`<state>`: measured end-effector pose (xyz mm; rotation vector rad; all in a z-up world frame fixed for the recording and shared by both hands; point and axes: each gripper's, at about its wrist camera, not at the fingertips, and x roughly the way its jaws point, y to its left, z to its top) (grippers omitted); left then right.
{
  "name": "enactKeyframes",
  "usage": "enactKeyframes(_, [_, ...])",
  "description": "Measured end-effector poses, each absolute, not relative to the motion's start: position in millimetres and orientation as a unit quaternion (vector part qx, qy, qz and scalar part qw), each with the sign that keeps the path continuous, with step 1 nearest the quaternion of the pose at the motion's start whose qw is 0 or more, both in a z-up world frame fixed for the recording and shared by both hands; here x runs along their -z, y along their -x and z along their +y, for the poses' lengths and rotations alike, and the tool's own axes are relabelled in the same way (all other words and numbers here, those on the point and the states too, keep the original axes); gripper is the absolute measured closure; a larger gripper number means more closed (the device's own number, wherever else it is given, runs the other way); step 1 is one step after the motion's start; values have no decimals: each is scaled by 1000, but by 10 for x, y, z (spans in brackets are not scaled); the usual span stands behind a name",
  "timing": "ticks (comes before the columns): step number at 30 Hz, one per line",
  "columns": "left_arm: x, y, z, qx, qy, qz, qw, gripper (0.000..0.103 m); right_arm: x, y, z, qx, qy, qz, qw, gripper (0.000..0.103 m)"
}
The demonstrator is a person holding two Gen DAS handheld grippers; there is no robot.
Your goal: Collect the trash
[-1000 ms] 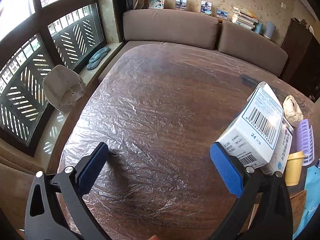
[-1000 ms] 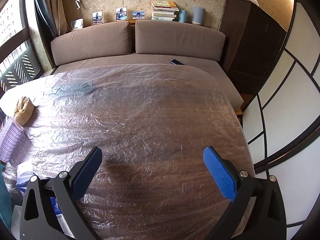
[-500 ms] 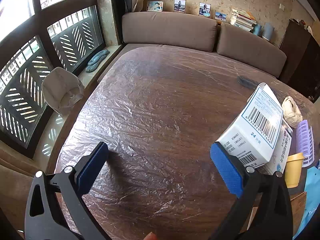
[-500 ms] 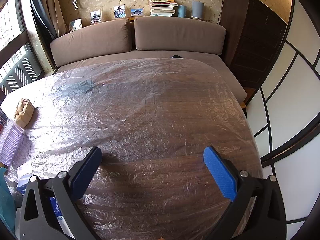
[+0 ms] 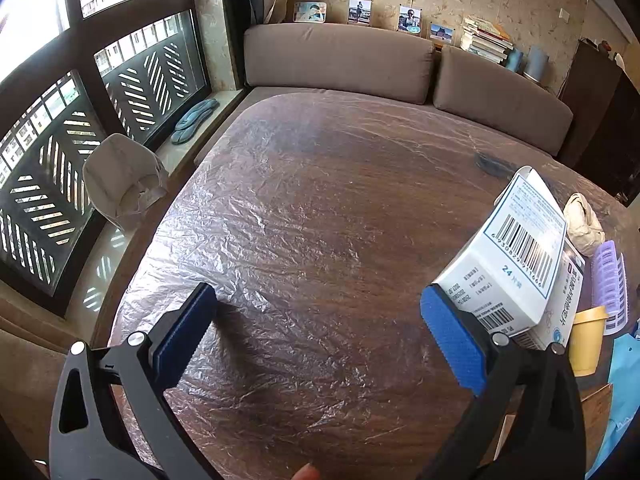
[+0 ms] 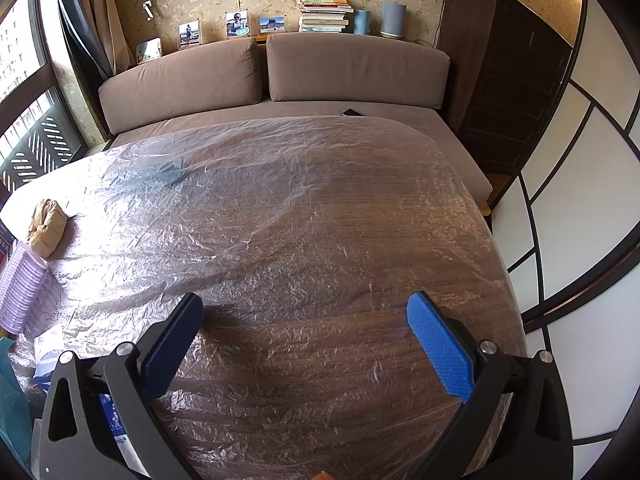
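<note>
Both tongs, left [image 5: 318, 336] and right [image 6: 306, 344], hang released over the tabletop [image 5: 320, 208], whose crinkly film could snag them near the box [image 5: 516, 256].

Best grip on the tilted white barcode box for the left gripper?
Probably pinch the white barcode box across its narrow thickness at the raised upper end, coming from the left gripper's right. It leans tilted on a second box, so its lower end is crowded.
</note>
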<state>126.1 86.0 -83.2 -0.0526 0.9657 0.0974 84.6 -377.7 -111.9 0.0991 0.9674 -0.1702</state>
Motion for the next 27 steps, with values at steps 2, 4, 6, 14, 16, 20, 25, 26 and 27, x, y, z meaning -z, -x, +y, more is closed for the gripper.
enactKeyframes(2, [830, -1259, 860, -47, 25, 464, 884, 1, 1120, -845, -3785, 82, -47, 464, 881, 4])
enactKeyframes(4, [830, -1259, 860, -47, 26, 464, 884, 1, 1118, -846, -3782, 82, -47, 464, 881, 4])
enactKeyframes(6, [831, -1259, 857, -47, 26, 464, 884, 1, 1119, -844, -3787, 82, -47, 464, 881, 4])
enactKeyframes(14, [831, -1257, 873, -47, 25, 464, 884, 1, 1131, -810, -3812, 85, -51, 463, 881, 4])
enactKeyframes(16, [830, -1255, 873, -47, 25, 464, 884, 1, 1143, -787, -3819, 85, -51, 463, 881, 4])
enactKeyframes(20, [831, -1256, 880, -47, 25, 464, 884, 1, 1142, -787, -3820, 86, -51, 463, 881, 4])
enactKeyframes(25, [831, -1256, 879, -47, 25, 464, 884, 1, 1142, -787, -3820, 86, -51, 463, 881, 4])
enactKeyframes(26, [829, -1257, 880, -47, 25, 464, 884, 1, 1141, -785, -3822, 86, -51, 463, 881, 4])
enactKeyframes(27, [829, -1259, 879, -47, 25, 464, 884, 1, 1139, -786, -3823, 86, -51, 463, 881, 4])
